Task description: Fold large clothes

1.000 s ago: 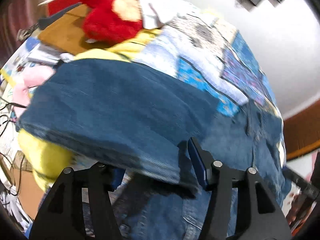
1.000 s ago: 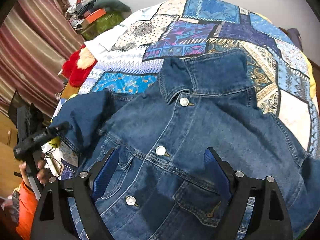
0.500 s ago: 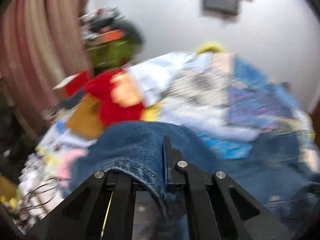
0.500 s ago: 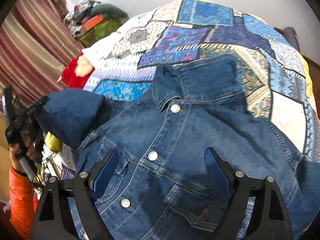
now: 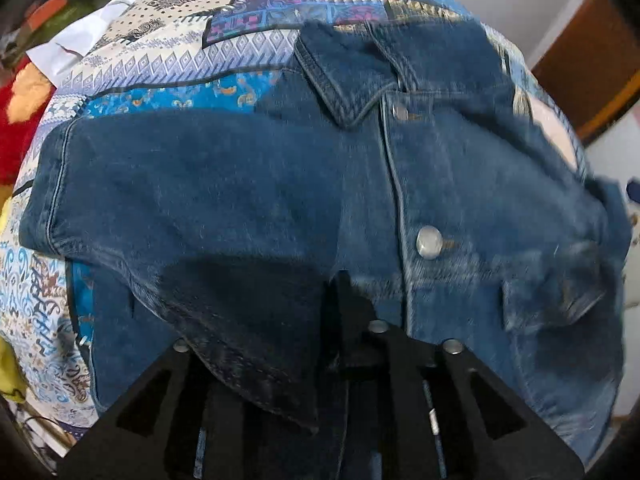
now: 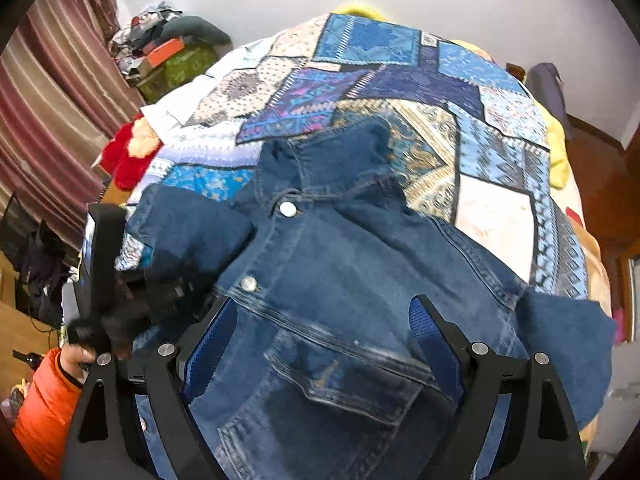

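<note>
I'm looking at the denim jacket [image 6: 340, 280] lying front-up on the patchwork bedspread [image 6: 400, 80], collar toward the far wall and its metal buttons [image 5: 429, 237] running down the placket. My left gripper [image 5: 328, 296] is clamped on the sleeve [image 5: 192, 184] — the fingers are pressed together with the cuff edge pinched between them, and the sleeve is lying across the jacket's chest in the left wrist view, its fold reaching toward the button line. From the right wrist camera I'm seeing that same gripper [image 6: 120, 280] at the jacket's left side, blurred, with the hand [image 6: 76, 356] in an orange cuff [image 6: 40, 408] gripping its handle. My right gripper [image 6: 320, 340] is hovering over the lower front of the jacket with its blue-padded fingers [image 6: 432, 344] spread wide, nothing between them, the chest pocket flap [image 6: 352, 364] showing in the gap. A red plush toy [image 6: 128, 152] is sitting at the bed's edge beside the striped curtain [image 6: 52, 120].
</note>
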